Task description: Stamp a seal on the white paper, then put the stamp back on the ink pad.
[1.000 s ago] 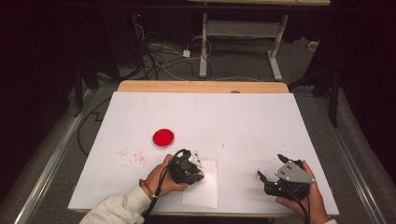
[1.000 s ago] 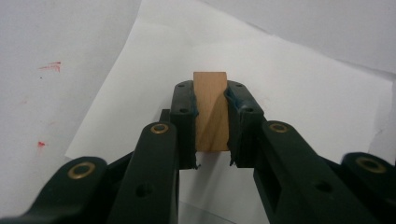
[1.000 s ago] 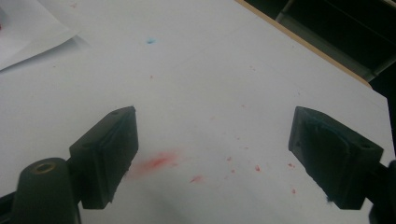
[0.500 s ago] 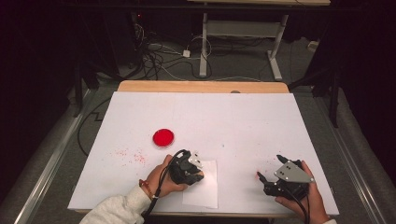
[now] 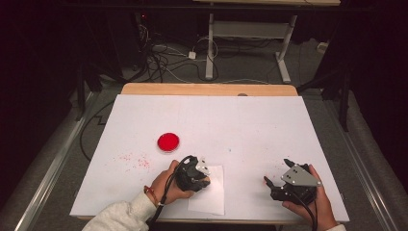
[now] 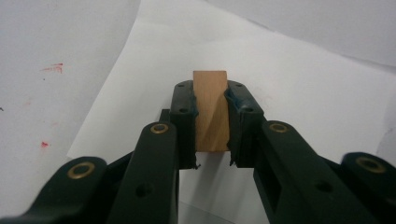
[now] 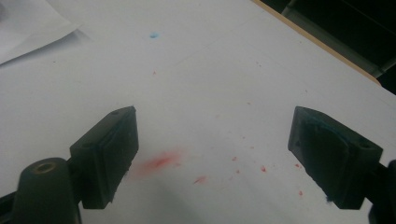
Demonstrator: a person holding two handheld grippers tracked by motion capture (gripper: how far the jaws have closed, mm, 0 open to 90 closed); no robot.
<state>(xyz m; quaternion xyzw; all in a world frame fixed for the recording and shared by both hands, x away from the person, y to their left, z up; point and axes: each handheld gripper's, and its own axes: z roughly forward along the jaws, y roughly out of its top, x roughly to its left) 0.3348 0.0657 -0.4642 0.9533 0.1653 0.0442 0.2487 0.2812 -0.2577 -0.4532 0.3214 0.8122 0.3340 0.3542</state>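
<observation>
White table cover [image 5: 250, 125], red-stained. Left gripper [image 6: 211, 119] pinching wooden block [image 6: 210, 109] over paper sheet [image 5: 211, 195]; right gripper [image 7: 212, 156] spread, idle. Risk: tilted press smears stamp, sheet shifts unpinned.

Tan wooden block [image 6: 211, 109]; red dish [image 5: 168, 141]; white paper [image 5: 211, 195].
</observation>
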